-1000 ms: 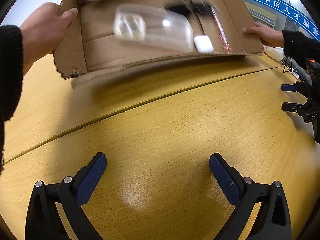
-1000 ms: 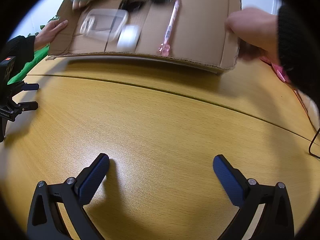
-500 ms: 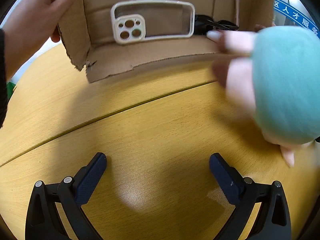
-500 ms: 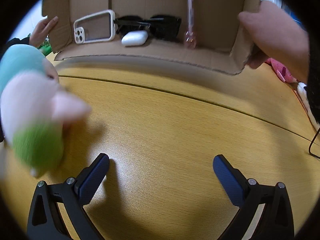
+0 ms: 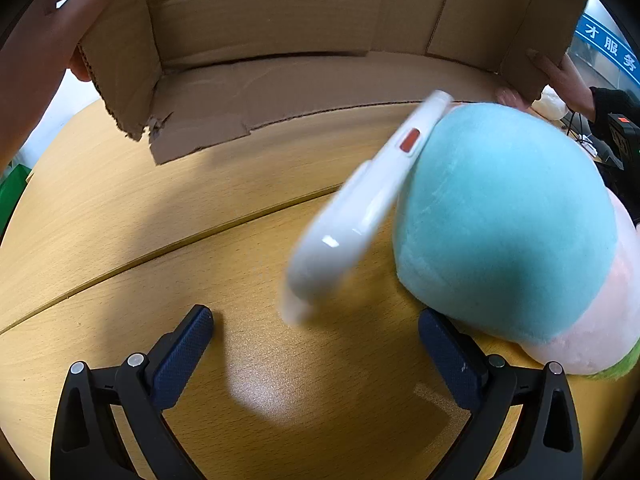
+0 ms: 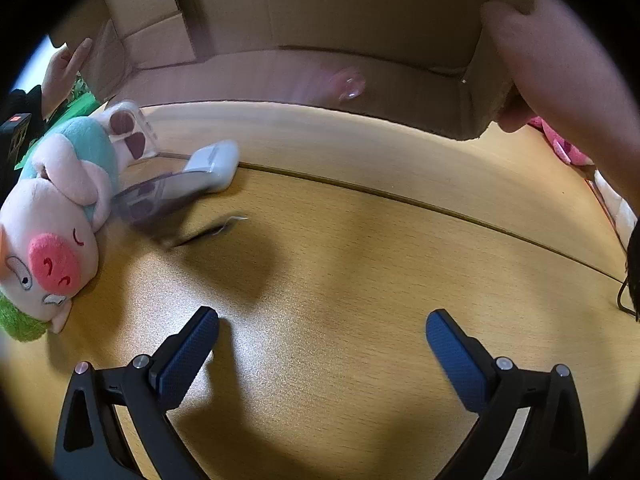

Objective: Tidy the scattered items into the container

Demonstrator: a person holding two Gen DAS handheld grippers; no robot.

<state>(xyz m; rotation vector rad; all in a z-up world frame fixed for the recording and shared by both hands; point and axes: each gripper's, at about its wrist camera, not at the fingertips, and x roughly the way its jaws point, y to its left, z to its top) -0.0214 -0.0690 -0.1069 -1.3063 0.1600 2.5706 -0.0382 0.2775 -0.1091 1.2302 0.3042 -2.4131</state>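
A cardboard box (image 5: 280,80) is tipped on its side at the far edge of the table, held by two bare hands; it also shows in the right wrist view (image 6: 360,20). A plush pig (image 5: 508,228) in teal lies right of my open left gripper (image 5: 316,356), touching its right finger. A blurred white phone case (image 5: 360,216) is in mid-air in front of it. In the right wrist view the pig (image 6: 56,216), the phone case (image 6: 128,132), a white earbud case (image 6: 212,168) and blurred dark sunglasses (image 6: 152,204) lie far left. A blurred pink pen (image 6: 344,84) is at the box mouth. My right gripper (image 6: 320,356) is open and empty.
The wooden table (image 6: 360,240) has a curved seam across it. A person's hand (image 6: 560,92) holds the box's right side and another hand (image 5: 52,40) its left. A pink plush (image 6: 568,152) lies far right. Black equipment (image 5: 620,140) stands at the right edge.
The box was tipped over and its items spilled onto the table. The plush pig fell and landed by my left gripper; the phone case, earbud case and sunglasses tumbled out. Both grippers stayed still.
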